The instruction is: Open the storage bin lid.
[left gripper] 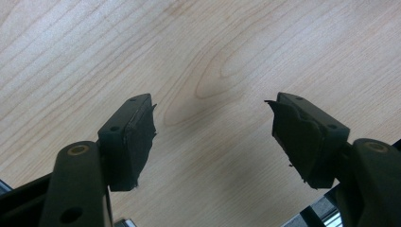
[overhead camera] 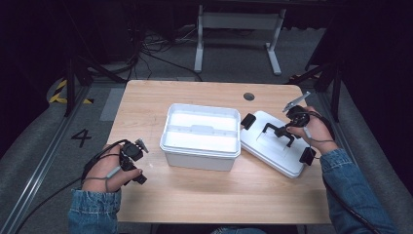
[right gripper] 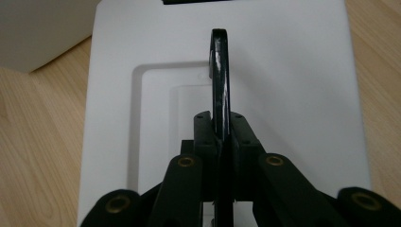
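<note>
A white open box stands at the middle of the wooden table. Its white lid lies flat just to the right, with a black handle raised on top. My right gripper is shut on that handle. In the right gripper view the handle stands edge-on, pinched between the jaws of the right gripper, over the lid. My left gripper is held low over the table's front left, open, a little away from the box. In the left gripper view its jaws stand wide apart over bare wood.
Black latches sit at two ends of the lid. A round cable hole is in the table's far right part. The box's wall appears at the top left of the right gripper view. A white desk frame stands on the floor beyond.
</note>
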Tool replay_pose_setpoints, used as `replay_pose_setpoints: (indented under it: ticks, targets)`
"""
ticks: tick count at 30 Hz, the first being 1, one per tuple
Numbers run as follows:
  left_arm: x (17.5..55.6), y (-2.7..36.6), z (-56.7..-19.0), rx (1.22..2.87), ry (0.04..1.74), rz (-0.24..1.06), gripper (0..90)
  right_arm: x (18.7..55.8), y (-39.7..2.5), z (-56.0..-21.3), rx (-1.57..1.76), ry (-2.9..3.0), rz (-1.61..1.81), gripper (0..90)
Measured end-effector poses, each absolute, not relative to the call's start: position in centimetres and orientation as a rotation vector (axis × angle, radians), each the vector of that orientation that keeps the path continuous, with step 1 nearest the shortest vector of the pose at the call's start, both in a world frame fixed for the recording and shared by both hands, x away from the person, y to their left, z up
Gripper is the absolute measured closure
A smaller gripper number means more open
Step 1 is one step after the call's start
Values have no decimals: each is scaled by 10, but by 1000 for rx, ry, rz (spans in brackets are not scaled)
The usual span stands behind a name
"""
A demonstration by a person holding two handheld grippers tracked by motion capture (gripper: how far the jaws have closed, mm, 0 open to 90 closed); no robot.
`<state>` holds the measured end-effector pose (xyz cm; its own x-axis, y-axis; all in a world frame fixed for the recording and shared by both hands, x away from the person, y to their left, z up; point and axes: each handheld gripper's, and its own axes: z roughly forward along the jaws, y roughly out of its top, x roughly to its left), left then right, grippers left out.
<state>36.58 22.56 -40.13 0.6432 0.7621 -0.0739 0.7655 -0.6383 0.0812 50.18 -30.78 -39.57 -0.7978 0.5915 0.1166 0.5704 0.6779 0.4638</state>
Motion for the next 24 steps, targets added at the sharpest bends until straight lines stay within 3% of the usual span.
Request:
replay_pose_setpoints:
  ticks: [20,24]
  targets:
    - [366,226,-401,2753,1281,-53,312,508,-309,-416,1040,2851,805,843]
    - [366,226,-401,2753,1282,-48,311,510,-312,-417,1076,2827,779,795]
